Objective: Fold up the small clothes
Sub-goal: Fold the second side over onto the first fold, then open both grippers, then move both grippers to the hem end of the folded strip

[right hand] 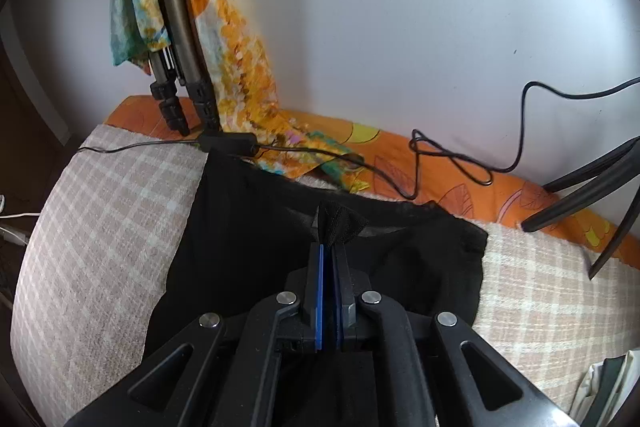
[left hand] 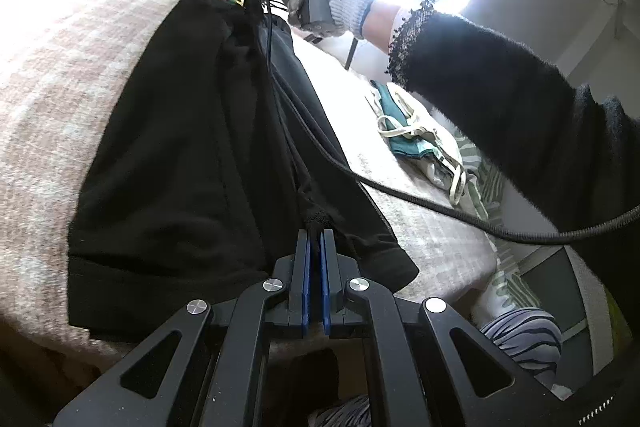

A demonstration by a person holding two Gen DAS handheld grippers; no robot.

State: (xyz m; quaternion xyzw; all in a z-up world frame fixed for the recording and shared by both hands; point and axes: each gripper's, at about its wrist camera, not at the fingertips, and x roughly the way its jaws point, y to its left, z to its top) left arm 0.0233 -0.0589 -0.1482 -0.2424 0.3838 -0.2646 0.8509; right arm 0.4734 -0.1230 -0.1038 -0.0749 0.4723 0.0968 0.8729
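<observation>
A black garment (left hand: 180,147) lies spread on a beige checked blanket (left hand: 52,99). My left gripper (left hand: 316,233) is shut on a pinch of the garment's edge at its near end. My right gripper (right hand: 330,247) is shut on a fold of the same black garment (right hand: 248,251) near its far hem, and a tuft of cloth sticks up between its fingers. In the left wrist view the right gripper's body is held in a gloved hand (left hand: 320,3) at the garment's far end, its fingertips hidden behind the cloth.
A pile of green and white clothes (left hand: 416,135) lies on the blanket to the right. A black cable (left hand: 400,191) crosses the blanket. At the wall stand a tripod (right hand: 176,39), an orange patterned cloth (right hand: 236,59) and loose cables (right hand: 452,163).
</observation>
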